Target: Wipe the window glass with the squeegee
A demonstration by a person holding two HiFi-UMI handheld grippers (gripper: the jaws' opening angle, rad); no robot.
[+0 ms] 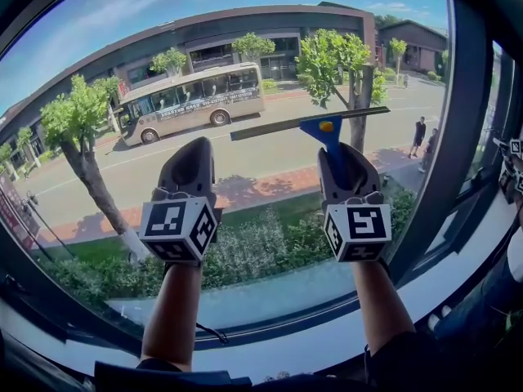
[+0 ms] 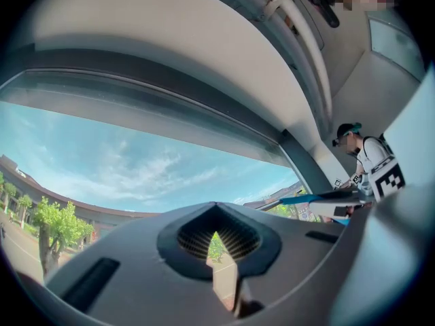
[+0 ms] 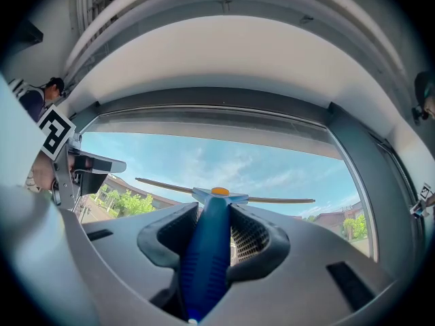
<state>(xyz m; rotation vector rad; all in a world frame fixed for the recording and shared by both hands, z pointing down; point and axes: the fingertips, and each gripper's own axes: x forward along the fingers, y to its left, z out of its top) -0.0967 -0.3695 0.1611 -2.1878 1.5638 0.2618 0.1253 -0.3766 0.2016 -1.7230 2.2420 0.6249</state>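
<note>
Window glass (image 1: 245,178) fills most of the head view, with the dark frame (image 1: 451,137) on its right side and the pale sill (image 1: 327,345) along the bottom. High in the centre of that view you hold the squeegee (image 1: 327,127). Its long thin blade (image 1: 270,127) crosses the glass with the right end a little higher; whether it touches the glass cannot be told. Your right gripper (image 1: 345,163) is closed around the blue handle (image 3: 207,250), which runs up between both jaws. Your left gripper (image 1: 189,160), beside it at centre left, has its jaws drawn together on nothing, with only a thin slit between them.
</note>
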